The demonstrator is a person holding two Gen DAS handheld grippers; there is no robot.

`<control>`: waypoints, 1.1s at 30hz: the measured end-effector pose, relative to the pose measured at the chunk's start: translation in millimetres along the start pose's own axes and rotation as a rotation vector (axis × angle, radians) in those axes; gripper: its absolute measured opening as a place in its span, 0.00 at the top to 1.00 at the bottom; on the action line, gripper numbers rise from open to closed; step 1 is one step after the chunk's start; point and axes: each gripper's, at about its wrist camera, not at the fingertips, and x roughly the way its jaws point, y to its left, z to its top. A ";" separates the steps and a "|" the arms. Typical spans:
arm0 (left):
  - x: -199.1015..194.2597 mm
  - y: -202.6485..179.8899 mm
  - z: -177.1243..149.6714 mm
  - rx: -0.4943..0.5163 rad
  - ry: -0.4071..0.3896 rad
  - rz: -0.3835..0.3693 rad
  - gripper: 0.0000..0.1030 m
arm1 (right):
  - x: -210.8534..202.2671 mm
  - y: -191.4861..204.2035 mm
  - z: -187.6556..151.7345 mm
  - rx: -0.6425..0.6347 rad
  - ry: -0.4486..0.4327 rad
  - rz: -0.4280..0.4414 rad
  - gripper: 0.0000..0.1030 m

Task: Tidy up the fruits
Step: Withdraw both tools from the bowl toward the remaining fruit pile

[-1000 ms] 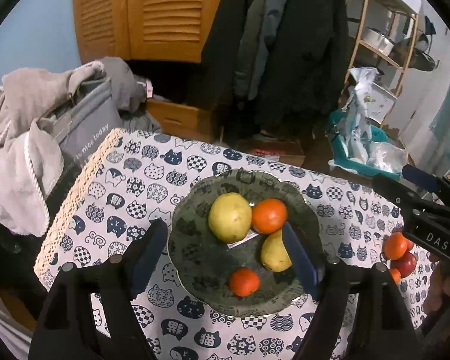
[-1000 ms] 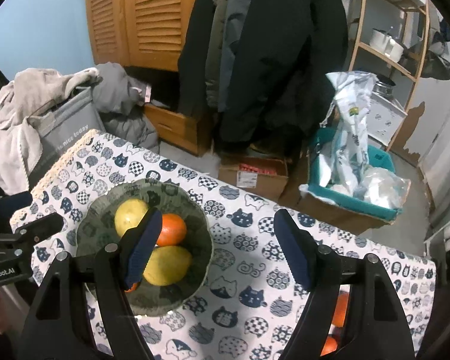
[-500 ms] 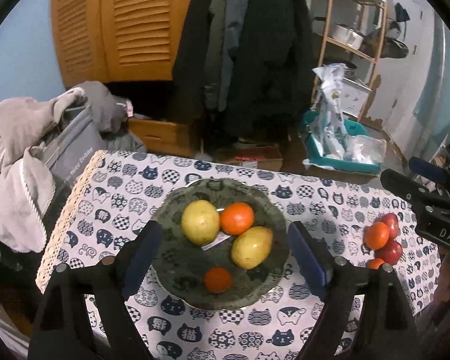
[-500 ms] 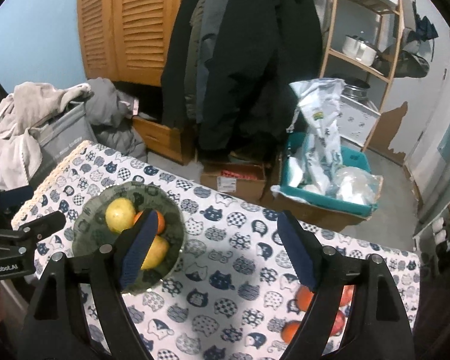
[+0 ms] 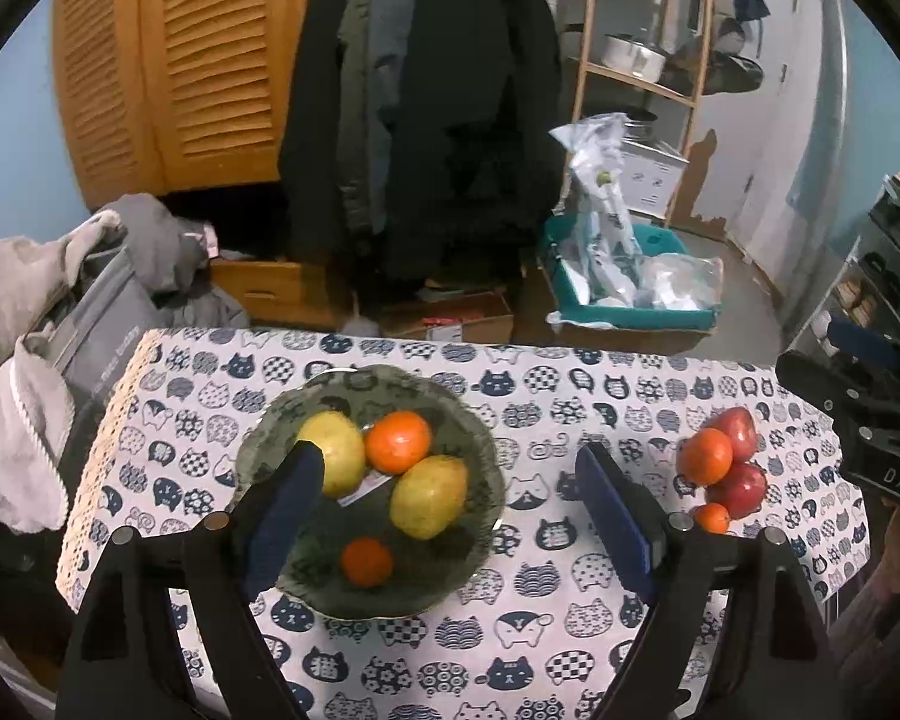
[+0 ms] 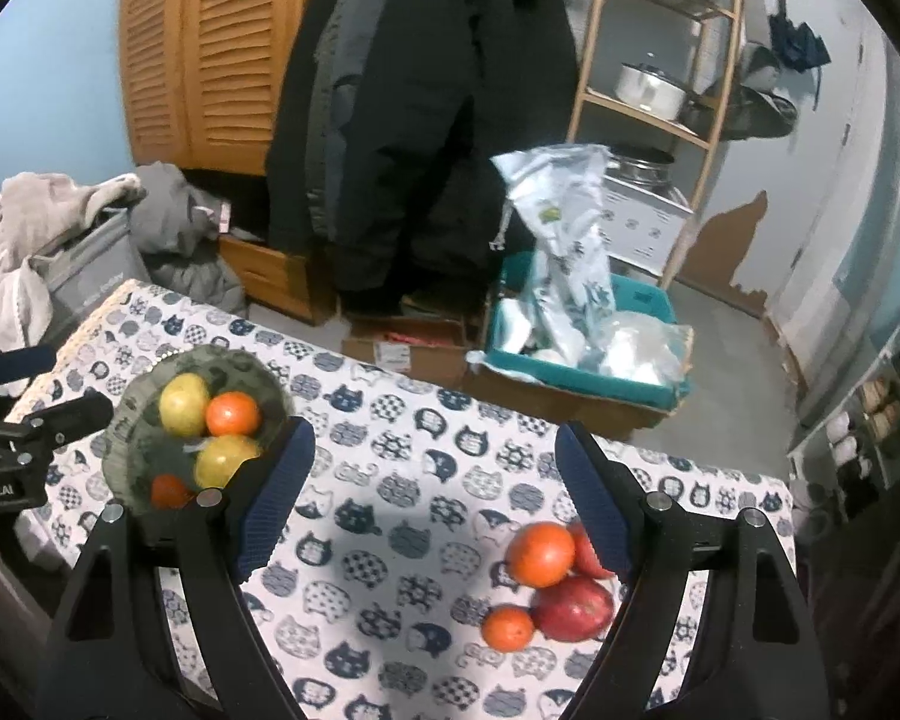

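A: Where's the fruit?
B: Four pieces sit in the green bowl on the surface: two pears, an orange between them, and a small orange at the near side. Well to the right, a second pile lies straight on the cat-print cloth: a big orange, a small one, and two red apples, all touching.
A: And the claws?
B: The left claw hangs above the bowl, jaws wide apart with nothing gripped. The right claw is spread wide too, empty, over bare cloth, its right finger overlapping the pile in its own view.
A: Anything behind?
B: Dark coats hang beyond the surface's far edge.
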 end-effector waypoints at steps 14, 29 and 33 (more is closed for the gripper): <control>13.4 -72.9 1.7 0.124 0.023 -0.072 0.15 | -19.6 -61.5 -31.6 0.069 0.015 -0.089 0.20; 29.9 -154.3 0.4 0.253 0.061 -0.151 0.15 | -36.5 -115.3 -68.7 0.130 0.045 -0.189 0.20; 32.5 -170.9 -1.4 0.276 0.067 -0.165 0.15 | -41.2 -127.3 -78.4 0.152 0.051 -0.202 0.20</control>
